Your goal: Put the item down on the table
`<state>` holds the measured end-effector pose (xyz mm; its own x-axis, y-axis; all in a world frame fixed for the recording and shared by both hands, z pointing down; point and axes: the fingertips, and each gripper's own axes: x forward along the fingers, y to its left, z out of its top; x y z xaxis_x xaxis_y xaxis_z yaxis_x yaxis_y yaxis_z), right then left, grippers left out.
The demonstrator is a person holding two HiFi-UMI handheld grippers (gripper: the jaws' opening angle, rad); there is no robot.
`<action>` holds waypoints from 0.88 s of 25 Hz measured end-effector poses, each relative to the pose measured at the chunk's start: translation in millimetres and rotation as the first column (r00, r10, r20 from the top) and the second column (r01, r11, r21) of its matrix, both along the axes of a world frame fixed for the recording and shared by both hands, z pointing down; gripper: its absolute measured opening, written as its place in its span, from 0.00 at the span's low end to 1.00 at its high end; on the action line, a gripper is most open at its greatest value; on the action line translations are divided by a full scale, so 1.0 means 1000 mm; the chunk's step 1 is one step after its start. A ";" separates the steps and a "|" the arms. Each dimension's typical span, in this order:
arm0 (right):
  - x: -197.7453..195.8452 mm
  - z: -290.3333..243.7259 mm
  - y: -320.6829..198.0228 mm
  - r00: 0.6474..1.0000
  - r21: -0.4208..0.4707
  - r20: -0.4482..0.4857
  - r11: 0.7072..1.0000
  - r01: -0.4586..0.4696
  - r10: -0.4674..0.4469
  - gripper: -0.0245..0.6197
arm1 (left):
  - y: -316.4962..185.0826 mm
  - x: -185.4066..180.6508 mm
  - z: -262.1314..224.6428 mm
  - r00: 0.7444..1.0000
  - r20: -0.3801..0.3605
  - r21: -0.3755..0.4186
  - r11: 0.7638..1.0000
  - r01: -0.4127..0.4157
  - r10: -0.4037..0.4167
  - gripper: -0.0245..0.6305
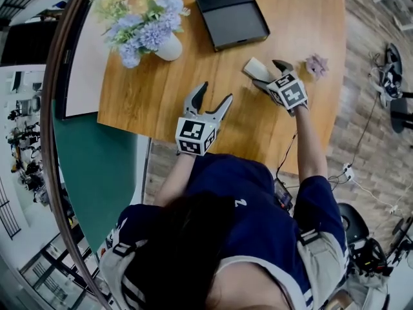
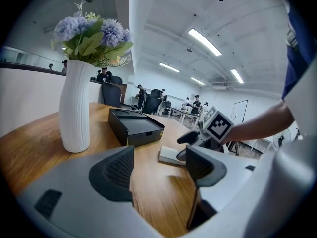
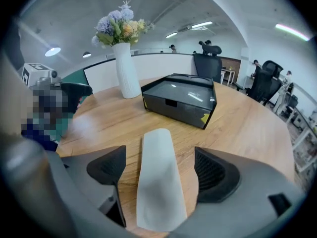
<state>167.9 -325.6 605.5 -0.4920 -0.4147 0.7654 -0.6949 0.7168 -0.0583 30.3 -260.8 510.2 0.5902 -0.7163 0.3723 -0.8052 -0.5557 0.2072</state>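
The item is a flat white block lying on the wooden table, just below the black box. My right gripper straddles the block's near end with its jaws spread wide. In the right gripper view the block lies between the two pads with a gap on each side, so neither pad touches it. The left gripper hovers over the table's front middle, open, with nothing between its fingers. From the left gripper view, the block and the right gripper sit ahead to the right.
A black shallow box lies at the back of the table. A white vase of blue and yellow flowers stands at the back left. A small pink flower-like thing lies near the right edge. Office chairs and desks stand beyond.
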 end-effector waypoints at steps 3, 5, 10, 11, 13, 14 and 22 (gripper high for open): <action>0.005 -0.021 0.001 0.999 0.093 0.002 0.995 -0.044 0.044 0.73 | 0.005 0.003 -0.002 1.000 0.003 0.004 1.000 -0.015 0.015 0.53; 0.007 -0.034 0.005 0.997 0.135 0.022 0.988 -0.078 0.076 0.73 | 0.006 0.004 -0.005 1.000 0.003 0.013 1.000 -0.022 0.022 0.53; 0.015 -0.078 0.019 0.977 0.258 0.107 0.944 -0.204 0.182 0.72 | 0.009 0.012 -0.013 0.999 -0.004 0.037 0.998 -0.054 0.054 0.53; 0.017 -0.087 0.023 0.972 0.276 0.126 0.934 -0.229 0.201 0.71 | 0.010 0.014 -0.014 0.998 -0.008 0.042 0.997 -0.061 0.061 0.53; 0.020 -0.100 0.034 0.960 0.300 0.157 0.915 -0.269 0.231 0.71 | 0.014 0.019 -0.019 0.997 -0.014 0.054 0.995 -0.079 0.079 0.53; 0.021 -0.105 0.039 0.954 0.310 0.171 0.906 -0.289 0.246 0.71 | 0.015 0.021 -0.023 0.996 -0.016 0.064 0.994 -0.088 0.089 0.53; 0.024 -0.120 0.092 0.912 0.344 0.247 0.850 -0.398 0.327 0.70 | 0.023 0.023 -0.036 0.994 -0.001 0.133 0.986 -0.104 0.105 0.53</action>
<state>191.4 -233.7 485.9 -0.3584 -0.8290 0.4292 -0.9135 0.4062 0.0218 53.6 -237.9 474.5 0.6671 -0.6930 0.2734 -0.7396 -0.6599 0.1321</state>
